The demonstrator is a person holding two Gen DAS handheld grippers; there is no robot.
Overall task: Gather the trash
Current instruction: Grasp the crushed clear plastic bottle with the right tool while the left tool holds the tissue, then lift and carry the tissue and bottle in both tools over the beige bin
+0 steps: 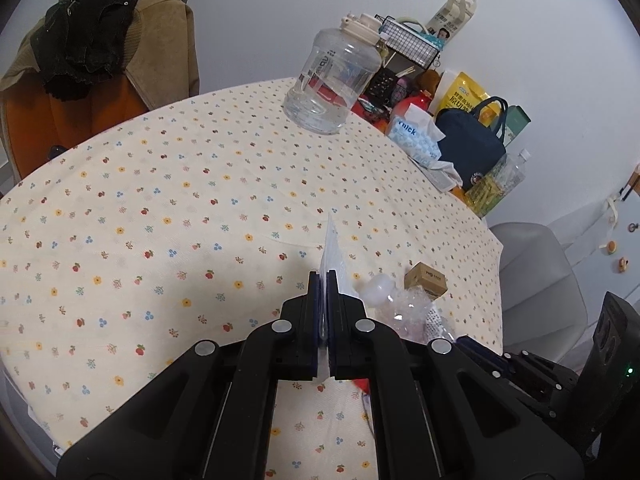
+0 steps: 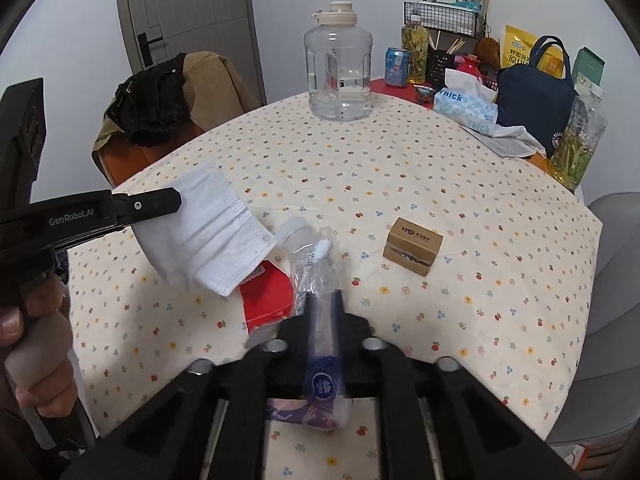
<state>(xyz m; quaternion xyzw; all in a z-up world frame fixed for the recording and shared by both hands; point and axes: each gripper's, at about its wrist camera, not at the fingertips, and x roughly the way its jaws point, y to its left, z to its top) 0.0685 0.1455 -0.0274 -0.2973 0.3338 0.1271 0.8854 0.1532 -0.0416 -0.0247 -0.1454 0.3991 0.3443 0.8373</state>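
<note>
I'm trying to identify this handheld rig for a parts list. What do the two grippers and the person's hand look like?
Both grippers are matte black plastic, with linkage arms joined by round silver pivot pins and flat dark pads. The left gripper carries white "GenRobot.AI" lettering and a small screw near its tip; its handle is pale grey. The right gripper has the same build. The hand is bare; no sleeve shows clearly.

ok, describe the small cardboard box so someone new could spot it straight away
Start at the round table with the flower-print tablecloth. On its near right part, away from the clutter along the far edge, sits the small cardboard box, right of the crushed plastic bottle in the right hand-held gripper. It is the only brown, square-edged item there, with a dark printed logo on top.
</note>
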